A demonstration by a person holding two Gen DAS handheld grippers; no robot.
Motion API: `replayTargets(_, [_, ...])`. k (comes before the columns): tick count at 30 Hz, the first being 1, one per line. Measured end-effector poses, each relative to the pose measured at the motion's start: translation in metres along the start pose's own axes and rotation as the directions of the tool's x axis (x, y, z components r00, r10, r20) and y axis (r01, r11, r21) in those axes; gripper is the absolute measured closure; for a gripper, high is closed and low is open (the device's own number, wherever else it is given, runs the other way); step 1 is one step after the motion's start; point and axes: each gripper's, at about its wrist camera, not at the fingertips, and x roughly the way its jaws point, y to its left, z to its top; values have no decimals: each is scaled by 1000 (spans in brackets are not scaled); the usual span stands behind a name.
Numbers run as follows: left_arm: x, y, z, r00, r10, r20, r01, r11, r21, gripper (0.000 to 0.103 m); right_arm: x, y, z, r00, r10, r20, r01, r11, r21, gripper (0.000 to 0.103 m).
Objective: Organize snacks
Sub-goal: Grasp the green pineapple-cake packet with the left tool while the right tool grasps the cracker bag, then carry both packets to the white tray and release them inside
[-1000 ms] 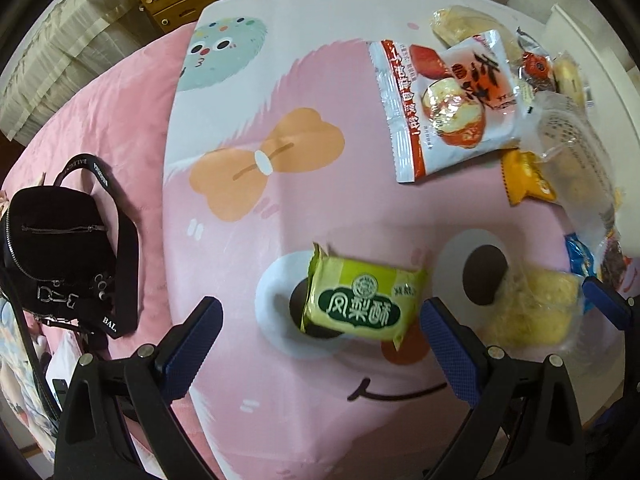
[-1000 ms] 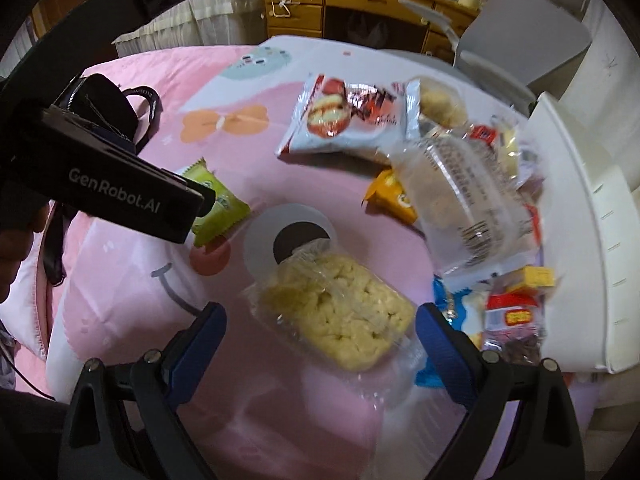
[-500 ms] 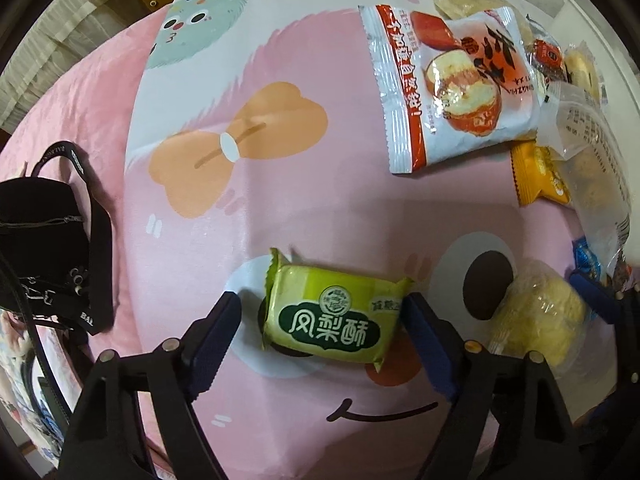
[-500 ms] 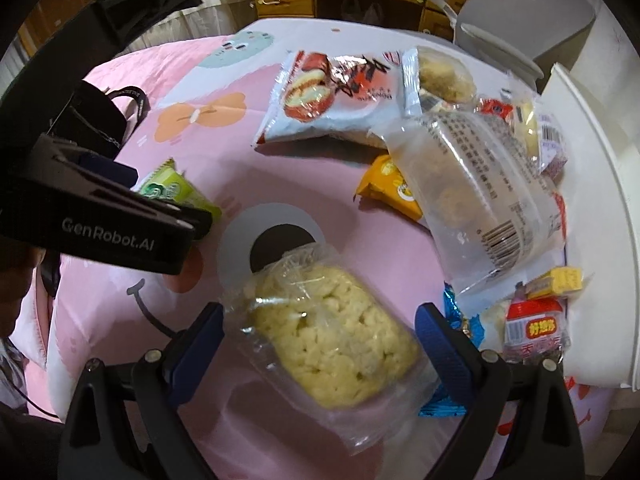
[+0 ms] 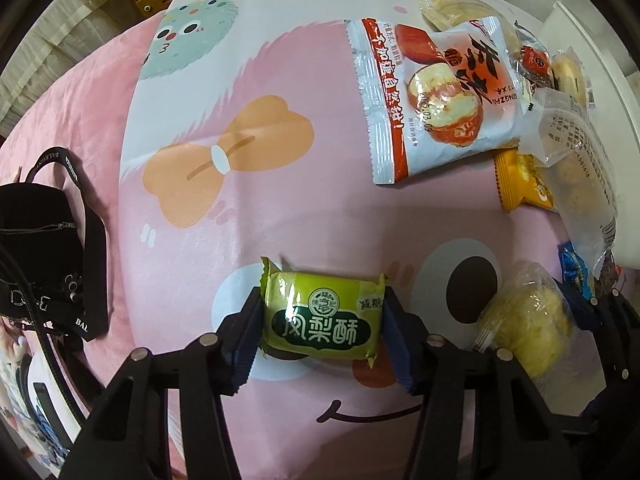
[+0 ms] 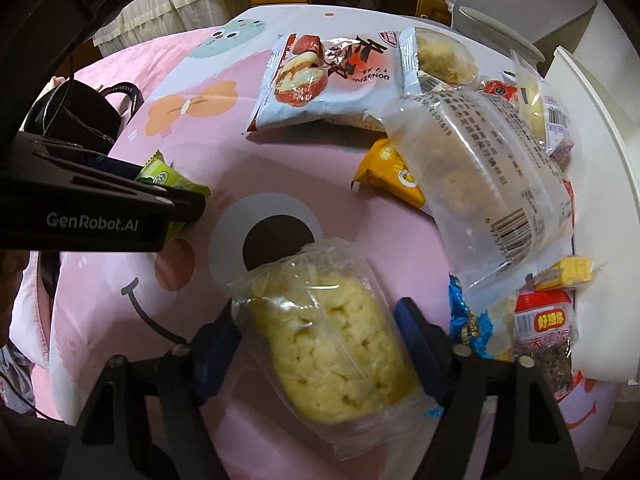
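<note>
Pineapple-cake packet (image 5: 322,317) lies on the bed cover (image 5: 280,208), between and touching both fingers (image 5: 250,330) of the left gripper (image 5: 323,334). To its right, on the same cover, lies the clear-wrapped rice cake (image 6: 332,344), between the fingers (image 6: 416,344) of the right gripper (image 6: 320,350), which press against its wrapper. Behind the rice cake, the large date-snack bag (image 5: 434,98) lies farther back, with a small pouch (image 6: 390,174) in front of it. The long clear bag (image 6: 480,180) lies over that pouch's right part. Further small packets (image 6: 544,320) cluster at the right edge, beside the tray (image 6: 600,160). A handbag (image 5: 36,248) rests on the bed, well left of the packet.
</note>
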Motion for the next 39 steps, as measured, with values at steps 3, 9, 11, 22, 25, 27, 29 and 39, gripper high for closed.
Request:
replayTargets(3, [-2,-2,-2,1000,7,-5,-7,1000,-6,50,-1,-2,0,1000,-12,-12,12,1000,9,41])
replayTargets(9, [-6,3,-12,1000,18,-8,-18,1000,-9,50,-5,-9,-5,999,-19,-34,22,998,63,44])
replayTargets(11, [-10,4,-16,1000,19,-3,-19,1000,-7,50,-7,-12,-8,999,-28,-44,32,996,80,44])
replayTargets(22, [-65,2,-45,998,4,60,-6,999,42,50,-55,-35,-25,997,-58,-57,72,954,291,45])
replayTargets(25, [-92,-2,-52,996,-12,91,7,998,61,50,-81,-39,-27,998,-57,-36,65,938,341,45])
replayTargets(27, [-113,-7,-56,992,-27,119,18,997,76,50,-102,-40,-29,998,-67,-11,67,934,352,45])
replayTargets(29, [-132,-9,-58,989,-44,141,32,995,91,50,-120,-39,-28,997,-76,14,66,933,355,45])
replayTargets(39, [-203,-43,-53,964,-119,238,75,980,183,50,-195,-35,-10,980,-137,141,84,940,331,44])
